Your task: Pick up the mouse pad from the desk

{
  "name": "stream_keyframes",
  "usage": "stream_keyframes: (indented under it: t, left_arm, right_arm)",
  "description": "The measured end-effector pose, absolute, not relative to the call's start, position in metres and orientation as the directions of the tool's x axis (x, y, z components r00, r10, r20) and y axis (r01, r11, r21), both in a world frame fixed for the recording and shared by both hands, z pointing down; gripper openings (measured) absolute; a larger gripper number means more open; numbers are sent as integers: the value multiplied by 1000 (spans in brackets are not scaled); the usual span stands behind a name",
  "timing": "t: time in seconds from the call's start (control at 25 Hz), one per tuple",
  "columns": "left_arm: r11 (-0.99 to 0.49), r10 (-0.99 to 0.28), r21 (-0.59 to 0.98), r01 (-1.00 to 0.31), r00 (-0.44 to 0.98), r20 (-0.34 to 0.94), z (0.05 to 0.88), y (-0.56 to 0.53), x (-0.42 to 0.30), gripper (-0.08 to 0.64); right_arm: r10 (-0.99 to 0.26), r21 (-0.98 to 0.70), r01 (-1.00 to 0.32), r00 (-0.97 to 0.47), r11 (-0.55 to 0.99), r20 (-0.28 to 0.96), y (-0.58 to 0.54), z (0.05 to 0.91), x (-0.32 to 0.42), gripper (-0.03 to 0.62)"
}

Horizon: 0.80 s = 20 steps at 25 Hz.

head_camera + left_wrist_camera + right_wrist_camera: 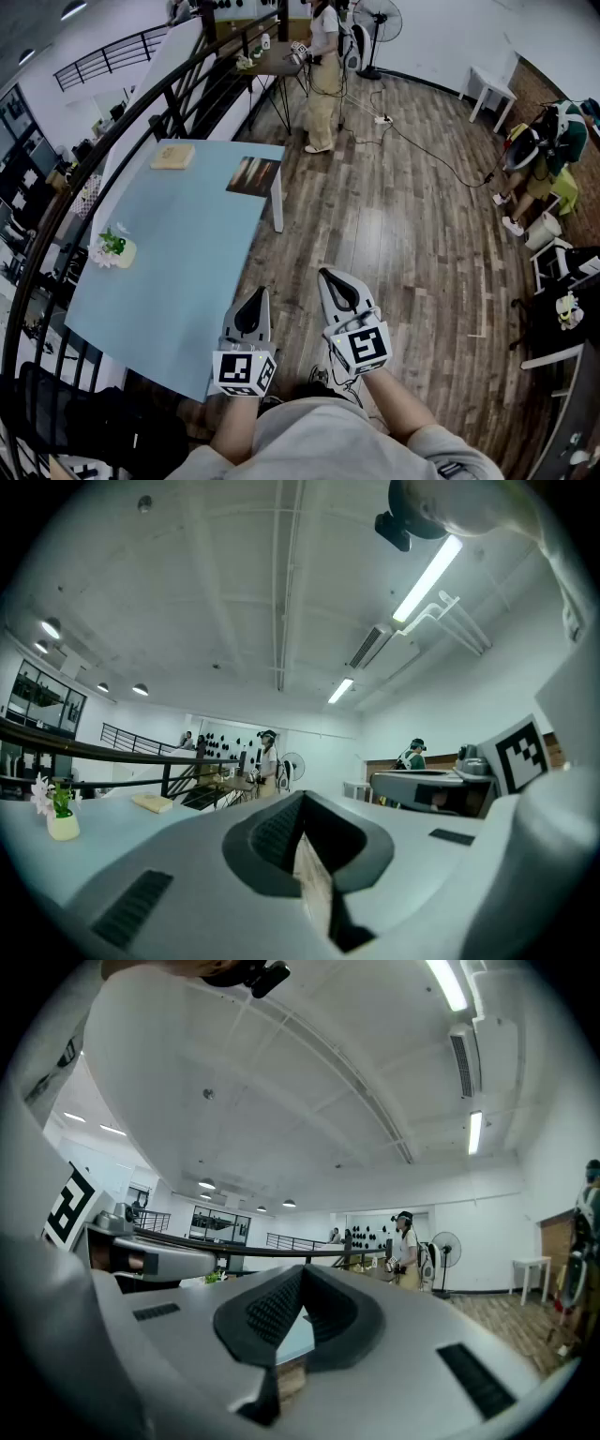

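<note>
The mouse pad (254, 175) is a dark rectangle lying flat at the far right corner of the light blue desk (178, 262). Both grippers are held level near the desk's near end, well short of the pad. My left gripper (255, 296) is over the desk's near right corner, and its jaws meet at the tip with nothing between them (302, 803). To its right, over the wooden floor, my right gripper (331, 277) is also shut and empty (302, 1277). The pad does not show in either gripper view.
A tan book (173, 156) lies at the desk's far left, and a small flower pot (114, 249) stands at its left edge. A black railing (141, 117) runs along the desk's left side. One person (322, 70) stands by a far table, another (539, 155) at the right.
</note>
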<state>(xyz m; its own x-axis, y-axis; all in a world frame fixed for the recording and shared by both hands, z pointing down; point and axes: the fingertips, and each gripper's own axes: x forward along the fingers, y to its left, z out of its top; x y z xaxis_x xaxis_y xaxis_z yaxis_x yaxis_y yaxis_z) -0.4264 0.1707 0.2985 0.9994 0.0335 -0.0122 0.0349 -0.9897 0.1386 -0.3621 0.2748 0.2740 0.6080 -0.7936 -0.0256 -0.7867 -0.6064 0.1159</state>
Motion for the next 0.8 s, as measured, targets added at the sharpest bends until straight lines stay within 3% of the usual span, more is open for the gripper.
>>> stream_keyframes:
  t: [0.8]
  left_arm:
    - [-986,73,156,66,997,41,320,191,-399,12]
  right_arm:
    - [-812,53,-810,583,-584,-31,291,290,-345,5]
